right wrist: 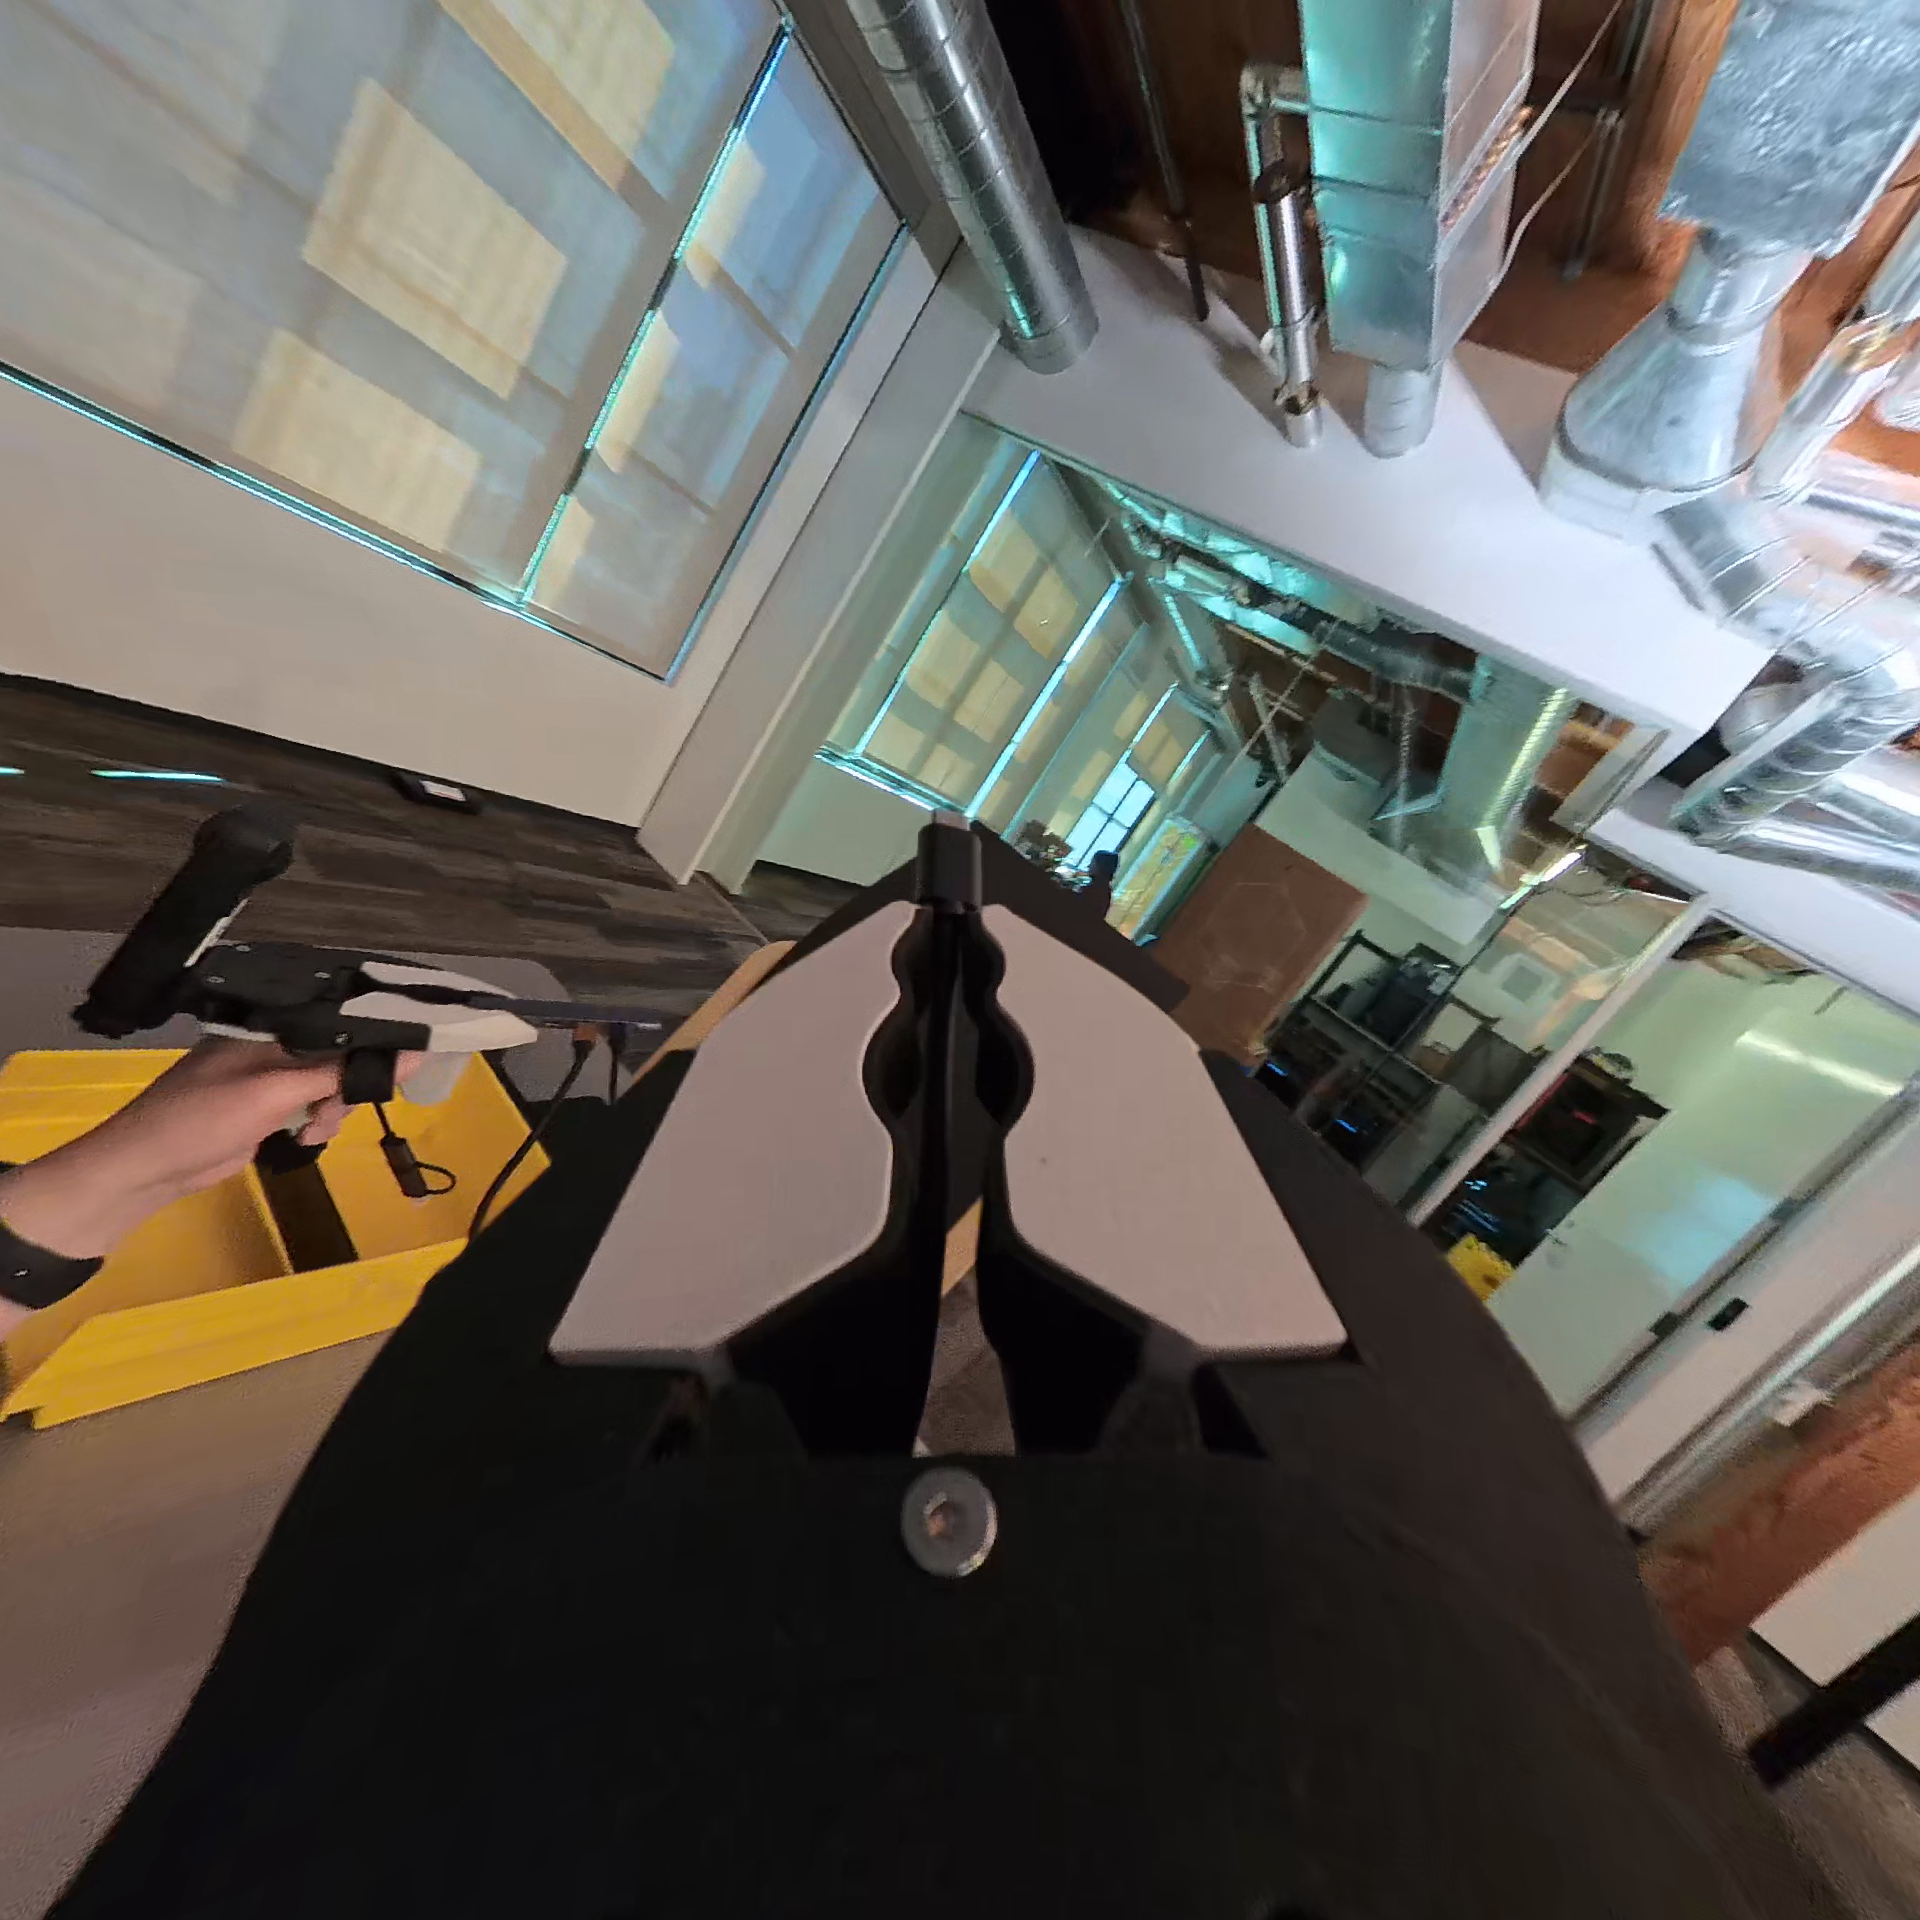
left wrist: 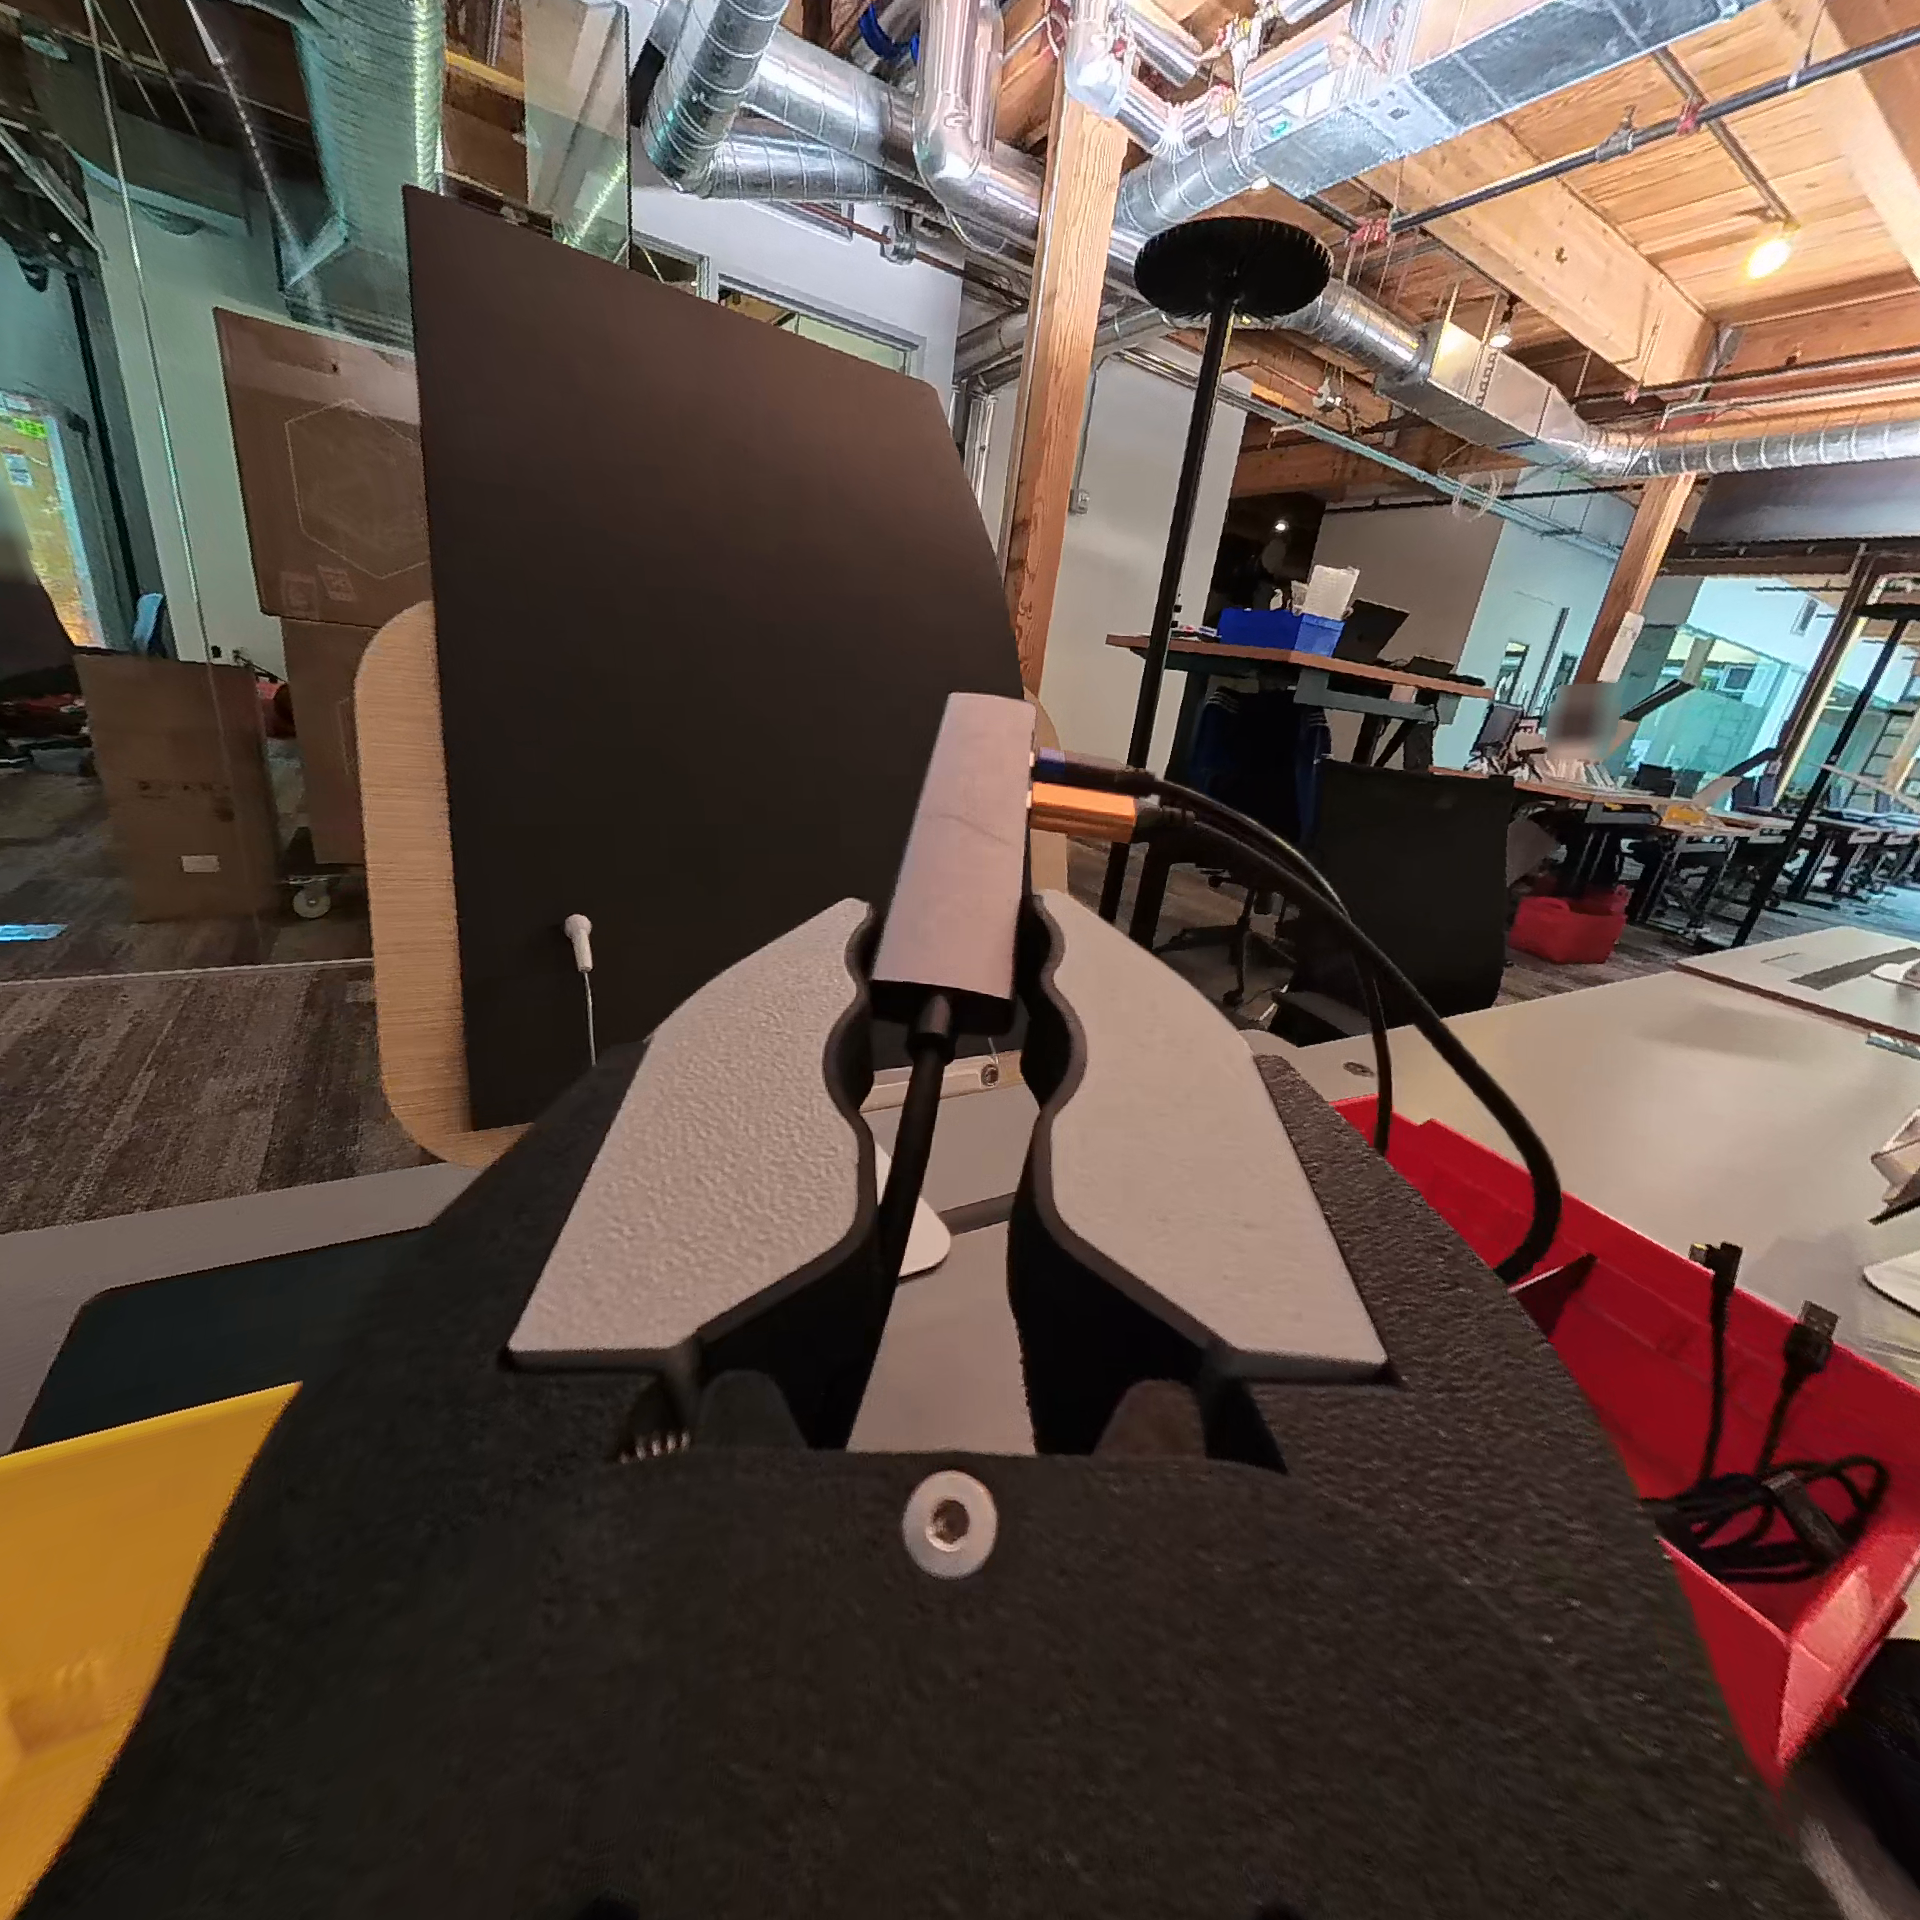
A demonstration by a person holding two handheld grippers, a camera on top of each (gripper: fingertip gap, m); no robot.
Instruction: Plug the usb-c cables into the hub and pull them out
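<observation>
**Third plug lined up for the hub**

The right gripper (right wrist: 948, 914) pinches a black USB-C plug (right wrist: 948, 868), aloft and well right of the hub (left wrist: 961, 847). The left gripper (left wrist: 951, 961) clamps that grey hub, whose right side carries an orange plug (left wrist: 1081, 812) and a black one. The next move probably calls for aligning the tip with a free port.

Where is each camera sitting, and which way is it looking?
Left wrist view: on the left gripper, looking along its fingers at the grey hub it clamps, two cables plugged in; red bin at right.
Right wrist view: on the right gripper, tilted towards windows and ceiling pipes, pinching a black cable plug; the person's hand shows.
Shared: the left gripper and hub appear in both, far left in the right view.
</observation>
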